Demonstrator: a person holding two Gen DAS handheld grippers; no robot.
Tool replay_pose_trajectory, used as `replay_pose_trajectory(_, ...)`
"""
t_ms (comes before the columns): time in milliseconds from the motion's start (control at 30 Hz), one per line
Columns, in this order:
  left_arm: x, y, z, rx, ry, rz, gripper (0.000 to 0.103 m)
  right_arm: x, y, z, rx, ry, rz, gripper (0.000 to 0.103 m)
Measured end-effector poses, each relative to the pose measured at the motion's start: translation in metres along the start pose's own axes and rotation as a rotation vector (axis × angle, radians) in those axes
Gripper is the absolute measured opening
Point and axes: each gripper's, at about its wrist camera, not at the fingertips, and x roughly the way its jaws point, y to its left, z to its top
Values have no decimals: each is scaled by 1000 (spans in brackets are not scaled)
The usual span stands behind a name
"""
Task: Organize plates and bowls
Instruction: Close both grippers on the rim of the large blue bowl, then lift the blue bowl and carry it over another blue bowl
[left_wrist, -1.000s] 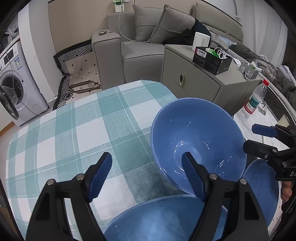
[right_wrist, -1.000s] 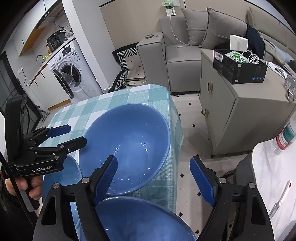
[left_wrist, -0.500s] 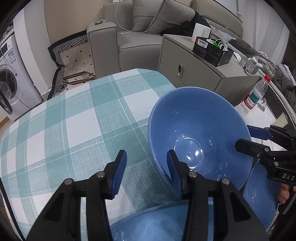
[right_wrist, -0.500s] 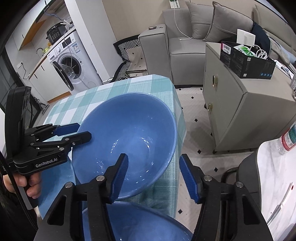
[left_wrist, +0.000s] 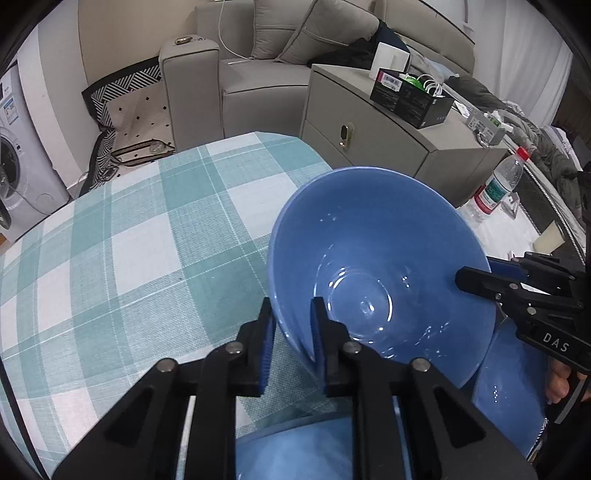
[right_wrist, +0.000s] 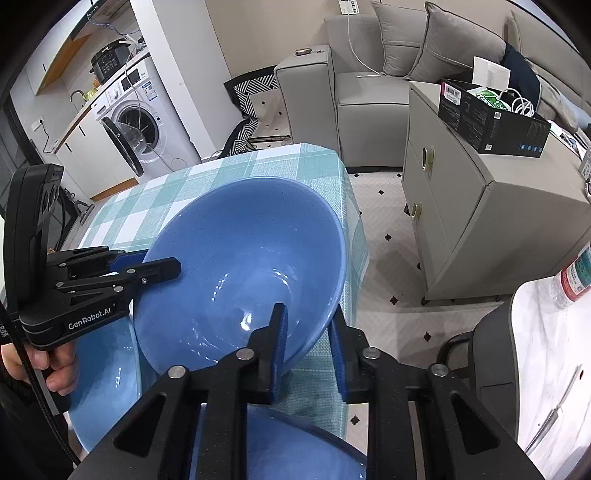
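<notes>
The big blue bowl (left_wrist: 376, 266) is held tilted above the table's near right part, over the checked tablecloth (left_wrist: 129, 240); whether its base is fully off the cloth can't be told. Its left rim is pinched by the left gripper (left_wrist: 291, 332), one finger inside the wall and one outside, closed down onto the rim. The opposite rim is clamped the same way by the right gripper (right_wrist: 306, 339), w/ inner finger in the bowl and outer finger outside. So the bowl is carried by both grippers at once.

Just near of it, two more blue pieces are seen. A second blue dish (left_wrist: 513, 384) lies under/behind the bowl's near right edge, partly covered by it. A third blue dish (left_wrist: 295, 446) sits at the very near edge, mostly hidden by the gripper bodies. Whether these are plates or bowls isn't clear from either view.

Progress, judged only from how things lie: early to mid. Nothing is visibly stacked yet; the three pieces are apart or only overlapping in view. The big bowl is gripped but not set anywhere. Left to do, prob.: the bowl nested or placed w/ its like, then the other two sorted.

Farther out: a grey cabinet (right_wrist: 480, 206) right of the table, a sofa (left_wrist: 266, 66) far, a washing machine (right_wrist: 136, 122) far left, a water bottle (left_wrist: 498, 184) on the right.
</notes>
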Motion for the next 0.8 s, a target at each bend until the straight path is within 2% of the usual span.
replay_pose_trajectory(333, -2, -4, 1, 5, -8, 12, 14, -2, 1, -1, 4, -15, -12, 20)
replay_pose_trajectory(800, -22, -7, 3, 6, -58, 11, 14, -18, 5, 0, 6, -64, -27, 20)
